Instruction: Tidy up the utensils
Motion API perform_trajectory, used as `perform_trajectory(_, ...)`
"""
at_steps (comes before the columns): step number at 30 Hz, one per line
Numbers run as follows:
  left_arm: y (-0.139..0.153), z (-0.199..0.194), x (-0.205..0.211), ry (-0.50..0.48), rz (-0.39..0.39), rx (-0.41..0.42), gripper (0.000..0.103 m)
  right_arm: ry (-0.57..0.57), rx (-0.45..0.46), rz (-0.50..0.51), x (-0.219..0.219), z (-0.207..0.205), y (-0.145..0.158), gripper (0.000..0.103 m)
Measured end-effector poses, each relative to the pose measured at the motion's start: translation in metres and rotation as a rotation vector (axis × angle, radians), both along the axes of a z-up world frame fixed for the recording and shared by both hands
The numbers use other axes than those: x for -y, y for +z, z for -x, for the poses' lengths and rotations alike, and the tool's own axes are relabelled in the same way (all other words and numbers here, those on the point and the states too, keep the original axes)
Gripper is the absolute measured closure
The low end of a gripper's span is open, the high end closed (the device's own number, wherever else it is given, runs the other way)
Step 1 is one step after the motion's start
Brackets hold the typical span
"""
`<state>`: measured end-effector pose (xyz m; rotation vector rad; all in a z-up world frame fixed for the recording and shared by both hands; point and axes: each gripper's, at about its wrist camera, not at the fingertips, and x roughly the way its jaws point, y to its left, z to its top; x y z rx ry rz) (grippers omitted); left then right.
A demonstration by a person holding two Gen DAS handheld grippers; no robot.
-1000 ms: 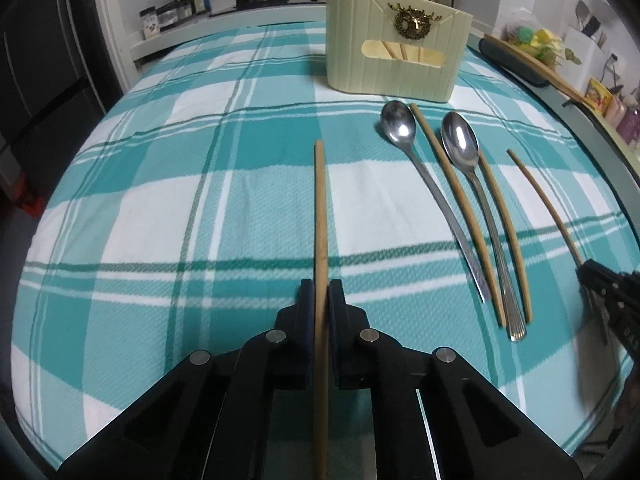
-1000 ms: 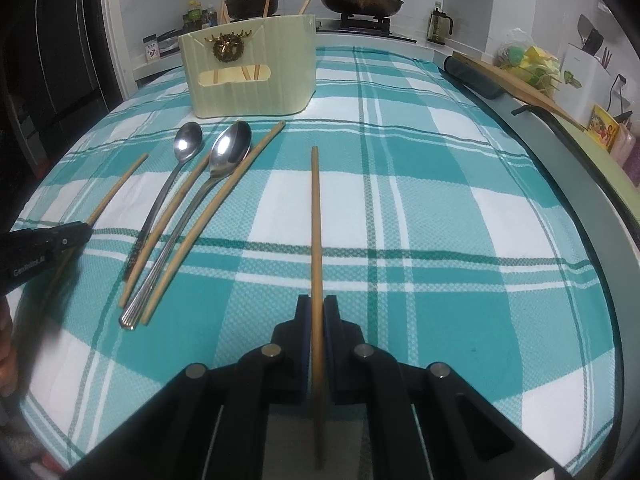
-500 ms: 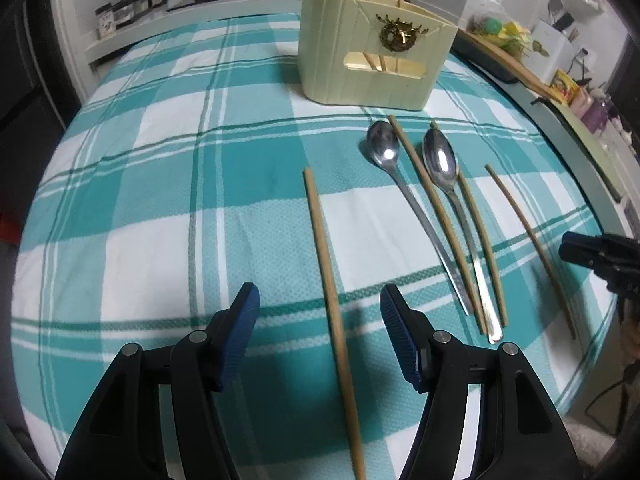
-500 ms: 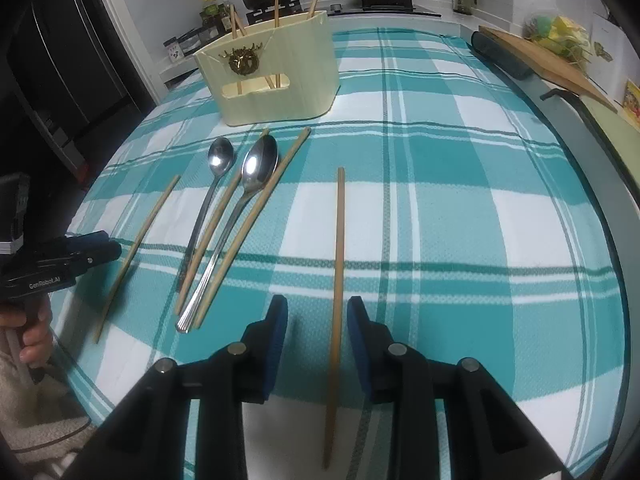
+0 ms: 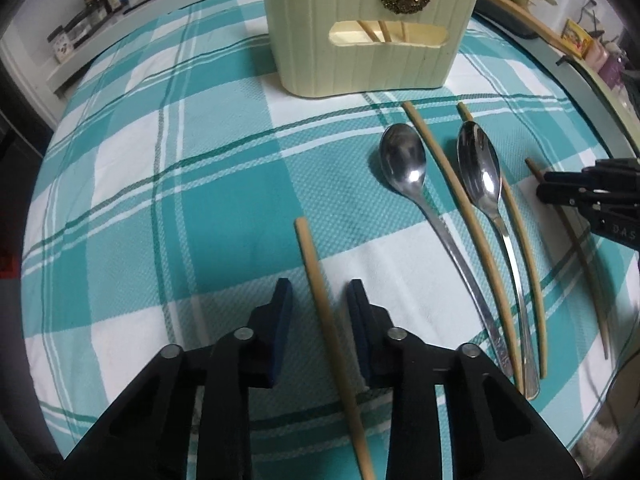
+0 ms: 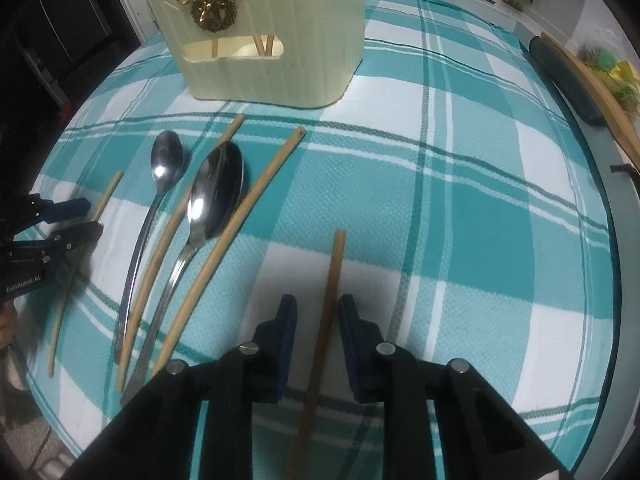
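Two tools, the left gripper (image 5: 318,300) and the right gripper (image 6: 316,312), are each hovering with fingers apart around one chopstick (image 5: 310,256) lying flat on the checked cloth (image 5: 200,200). They are probably getting ready to pinch it and carry it to the cream holder (image 5: 360,60) behind the spoons (image 5: 404,164). Only the right camera is showing sticks poking out of the holder's top.

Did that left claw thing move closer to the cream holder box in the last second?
Yes. The left gripper has opened and advanced toward the cream holder, which now looms much larger and nearer. The chopstick lies loose between its fingers.
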<state>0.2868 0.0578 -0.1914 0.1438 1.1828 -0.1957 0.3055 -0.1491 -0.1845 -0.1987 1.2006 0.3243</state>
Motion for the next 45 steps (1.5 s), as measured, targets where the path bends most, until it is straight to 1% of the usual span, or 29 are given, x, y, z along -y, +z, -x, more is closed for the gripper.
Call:
perform_trajectory(1,0.0,-0.003,0.003,-0.006,0.007,-0.003,0.096,-0.002,0.003,0.006,-0.003,-0.008,0.0,0.089)
perform_trajectory(2,0.001,-0.006,0.005,-0.003,0.01,-0.005,0.098,-0.004,0.01,0.011,-0.004,-0.015,0.0,0.096)
perform_trajectory(5,0.006,-0.006,0.005,0.026,0.012,0.028,0.098,-0.027,0.001,-0.014,-0.003,-0.029,0.001,0.097)
perform_trajectory(7,0.019,0.001,0.0,0.049,0.048,0.074,0.098,-0.042,0.016,-0.04,-0.001,-0.029,0.003,0.097)
perform_trajectory(9,0.04,0.011,-0.008,0.074,0.089,0.133,0.098,-0.051,0.054,-0.101,0.004,-0.021,0.017,0.097)
perform_trajectory(11,0.063,0.021,-0.014,0.092,0.12,0.193,0.098,-0.041,0.122,-0.162,0.007,-0.006,0.042,0.097)
perform_trajectory(15,0.116,0.049,-0.025,0.099,0.184,0.324,0.098,-0.014,0.266,-0.214,0.006,0.025,0.096,0.097)
perform_trajectory(19,0.157,0.077,-0.032,0.086,0.225,0.435,0.098,0.013,0.412,-0.243,0.004,0.062,0.144,0.097)
perform_trajectory(23,0.178,0.094,-0.034,0.09,0.26,0.5,0.098,0.026,0.531,-0.257,0.004,0.089,0.176,0.098)
perform_trajectory(27,0.193,0.102,-0.032,0.094,0.271,0.564,0.099,0.03,0.623,-0.258,-0.004,0.104,0.195,0.098)
perform_trajectory(29,0.199,0.102,-0.032,0.1,0.28,0.584,0.099,0.027,0.664,-0.256,-0.007,0.107,0.203,0.098)
perform_trajectory(34,0.216,0.093,-0.035,0.112,0.299,0.612,0.099,0.007,0.715,-0.277,-0.009,0.101,0.22,0.098)
perform_trajectory(38,0.232,0.078,-0.037,0.117,0.312,0.627,0.099,0.006,0.73,-0.29,-0.008,0.089,0.237,0.098)
perform_trajectory(45,0.274,0.045,-0.033,0.113,0.309,0.703,0.099,0.007,0.752,-0.309,-0.008,0.059,0.269,0.098)
